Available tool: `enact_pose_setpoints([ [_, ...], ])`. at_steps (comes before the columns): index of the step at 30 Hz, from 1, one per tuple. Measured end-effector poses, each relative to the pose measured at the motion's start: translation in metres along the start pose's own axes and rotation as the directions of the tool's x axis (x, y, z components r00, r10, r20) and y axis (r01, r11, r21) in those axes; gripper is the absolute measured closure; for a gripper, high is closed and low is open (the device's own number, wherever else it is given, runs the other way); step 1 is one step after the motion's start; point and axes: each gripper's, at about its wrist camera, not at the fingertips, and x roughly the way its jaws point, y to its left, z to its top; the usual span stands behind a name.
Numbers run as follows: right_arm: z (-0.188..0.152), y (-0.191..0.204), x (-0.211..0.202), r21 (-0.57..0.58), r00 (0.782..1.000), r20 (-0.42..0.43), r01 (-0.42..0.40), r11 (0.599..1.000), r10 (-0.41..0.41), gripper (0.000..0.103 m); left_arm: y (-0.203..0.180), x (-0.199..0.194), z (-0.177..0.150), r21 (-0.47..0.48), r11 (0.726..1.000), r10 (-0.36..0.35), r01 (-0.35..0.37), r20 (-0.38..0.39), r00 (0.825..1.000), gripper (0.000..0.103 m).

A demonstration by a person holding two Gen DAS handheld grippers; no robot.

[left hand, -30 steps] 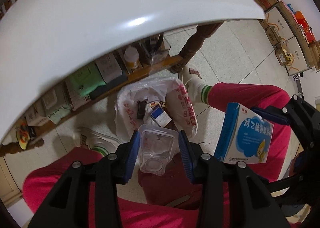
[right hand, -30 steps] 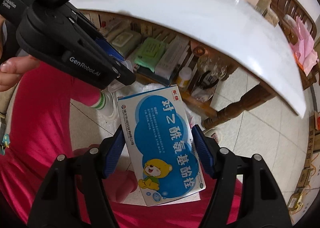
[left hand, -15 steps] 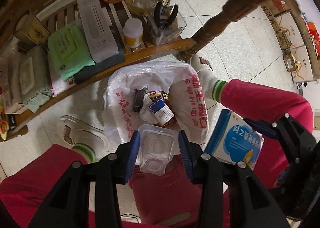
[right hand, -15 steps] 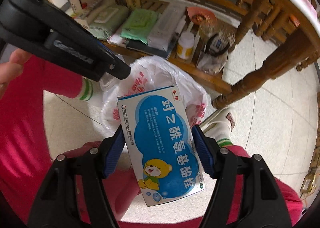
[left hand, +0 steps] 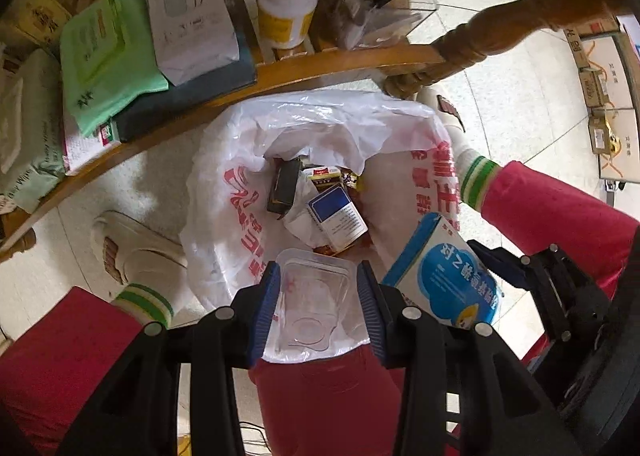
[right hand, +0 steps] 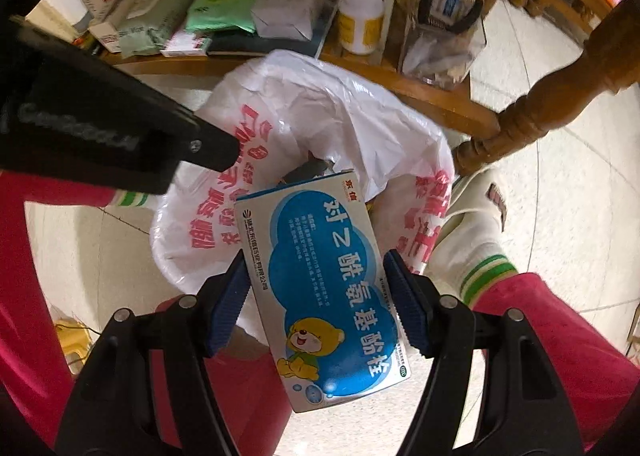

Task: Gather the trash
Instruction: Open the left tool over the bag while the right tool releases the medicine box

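My left gripper (left hand: 316,308) is shut on a clear plastic tray (left hand: 310,304) and holds it over the near rim of a bin lined with a white bag with red print (left hand: 240,208). Several small boxes (left hand: 336,212) lie inside the bag. My right gripper (right hand: 316,296) is shut on a blue and white medicine box (right hand: 324,284) with a cartoon bear, held just above the bag (right hand: 320,104). The box also shows in the left wrist view (left hand: 448,276), right of the tray. The left gripper's arm (right hand: 100,136) crosses the right wrist view at upper left.
A low wooden shelf (left hand: 304,64) behind the bin carries a green pack (left hand: 104,56), a white box (left hand: 188,8), a white and yellow bottle (left hand: 286,4) and a clear container (left hand: 380,16). A carved table leg (right hand: 560,96) stands right of it. Red-trousered legs (left hand: 552,216) flank the bin.
Both grippers have dropped below the white tabletop and moved down and forward toward the bag, each still holding its item. The bag now looks larger and closer.
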Motion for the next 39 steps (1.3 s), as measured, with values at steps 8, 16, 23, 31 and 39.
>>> enact_pose_setpoints([
  [8, 0.002, 0.000, 0.017, 0.014, 0.999, -0.024, -0.026, 1.000, 0.026, 0.037, 0.003, 0.020, 0.009, -0.034, 0.999, -0.020, 0.019, -0.032, 0.999, 0.064],
  [16, 0.007, -0.003, 0.025, 0.049, 0.998, -0.031, -0.061, 0.997, 0.062, 0.036, 0.008, 0.032, 0.012, -0.056, 0.998, 0.002, -0.006, -0.074, 0.997, 0.054],
  [23, 0.008, -0.003, 0.025, 0.055, 0.997, -0.025, -0.066, 0.996, 0.067, 0.027, 0.017, 0.041, 0.011, -0.085, 0.996, 0.014, -0.023, -0.111, 0.994, 0.043],
  [31, 0.008, -0.005, 0.025, 0.056, 0.996, -0.033, -0.079, 0.995, 0.081, 0.027, 0.018, 0.039, 0.010, -0.095, 0.995, 0.018, -0.028, -0.103, 0.994, 0.034],
  [39, 0.008, -0.007, 0.020, 0.075, 0.995, -0.026, -0.096, 0.993, 0.098, 0.027, 0.022, 0.031, 0.003, -0.104, 0.993, 0.047, -0.055, -0.080, 0.996, 0.024],
])
